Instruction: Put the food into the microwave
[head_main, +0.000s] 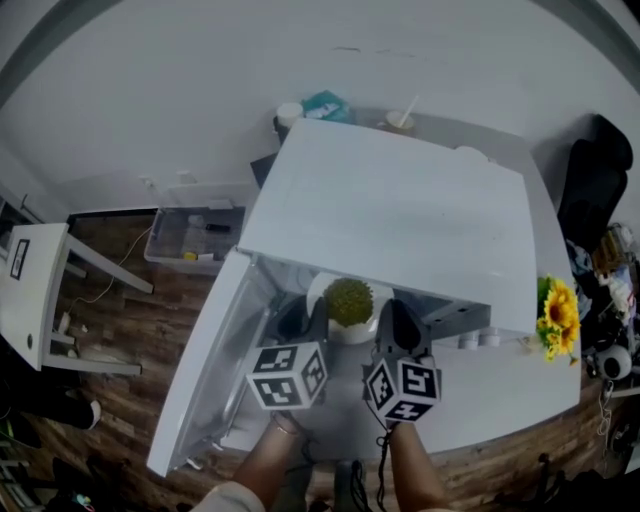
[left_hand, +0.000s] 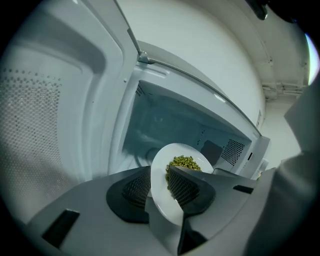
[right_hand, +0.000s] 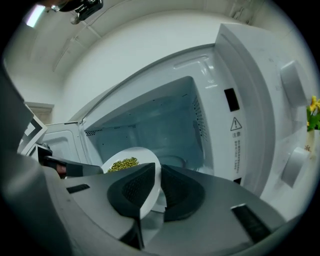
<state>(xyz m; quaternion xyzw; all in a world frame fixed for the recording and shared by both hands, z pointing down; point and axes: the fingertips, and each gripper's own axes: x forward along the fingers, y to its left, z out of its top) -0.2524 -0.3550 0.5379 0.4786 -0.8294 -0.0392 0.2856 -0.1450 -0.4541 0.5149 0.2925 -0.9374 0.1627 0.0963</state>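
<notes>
A white plate (head_main: 326, 296) heaped with green beans (head_main: 348, 301) hangs at the mouth of the white microwave (head_main: 400, 210), whose door (head_main: 205, 360) stands swung wide to the left. My left gripper (head_main: 312, 322) is shut on the plate's left rim (left_hand: 160, 192), and my right gripper (head_main: 388, 325) is shut on its right rim (right_hand: 152, 192). The beans (left_hand: 184, 162) lie just past the left jaws. In the right gripper view the beans (right_hand: 123, 163) sit left of the jaws, before the bare cavity (right_hand: 150, 132).
A sunflower bunch (head_main: 558, 315) stands right of the microwave on the white table (head_main: 500, 390). A clear plastic bin (head_main: 195, 235) and a white side table (head_main: 35, 290) are on the wooden floor to the left. Cups and a tissue pack (head_main: 325, 104) sit behind the microwave.
</notes>
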